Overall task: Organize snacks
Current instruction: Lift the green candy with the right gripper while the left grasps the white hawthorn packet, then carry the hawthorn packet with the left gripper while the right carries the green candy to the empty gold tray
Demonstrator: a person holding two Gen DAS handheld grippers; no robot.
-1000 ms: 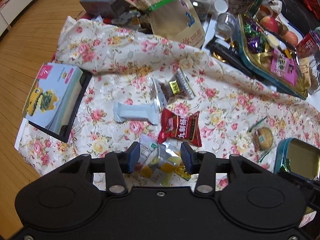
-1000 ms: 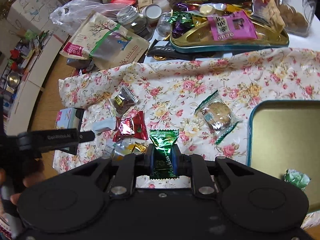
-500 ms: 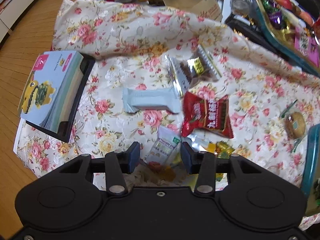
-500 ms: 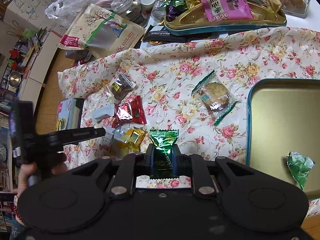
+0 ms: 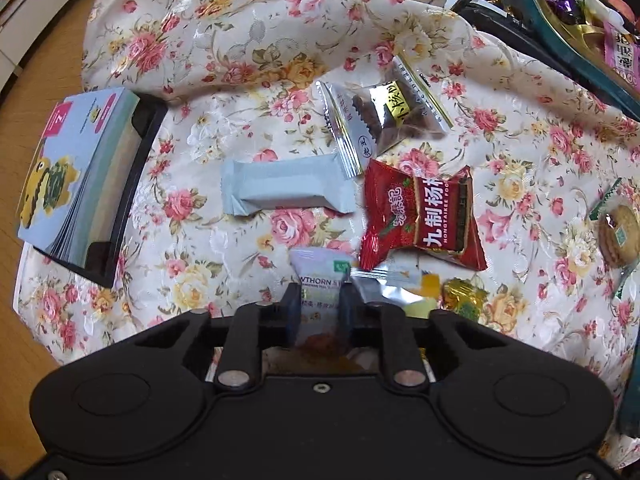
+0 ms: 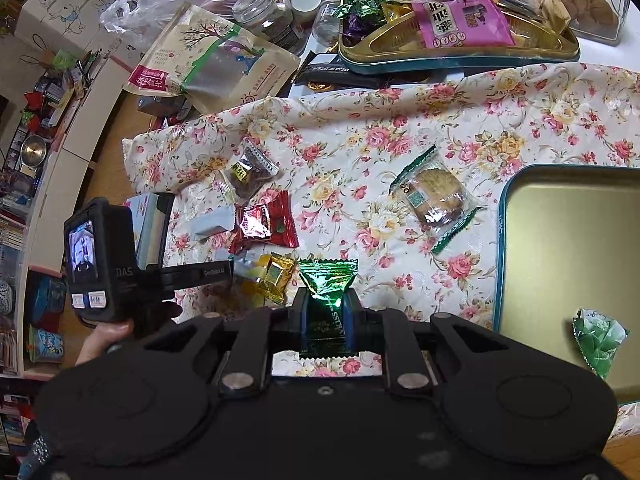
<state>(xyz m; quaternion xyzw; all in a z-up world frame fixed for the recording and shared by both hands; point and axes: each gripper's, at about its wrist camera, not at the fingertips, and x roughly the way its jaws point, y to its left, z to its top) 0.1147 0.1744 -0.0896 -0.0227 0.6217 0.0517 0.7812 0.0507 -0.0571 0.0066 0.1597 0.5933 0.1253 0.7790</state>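
The left tongs (image 5: 319,306) have just been closing and now clamp a small pale sachet printed with green "HAWTHORN" lettering (image 5: 320,280), orange-red pieces showing through its clear lower part, lying on the floral cloth (image 5: 240,40) over the tabletop beside a red foil snack packet (image 5: 420,216). The right tongs (image 6: 326,314) are clamped on a shiny green foil candy wrapper with zigzag ends (image 6: 326,280), held above the cloth, left of the gold-lined teal tin tray (image 6: 560,240).

On the cloth (image 5: 224,40), a booklet (image 5: 76,168) lies left of the snack bar (image 5: 286,188), with the nut packet (image 5: 384,116) behind it and the tray (image 6: 568,256) far right.
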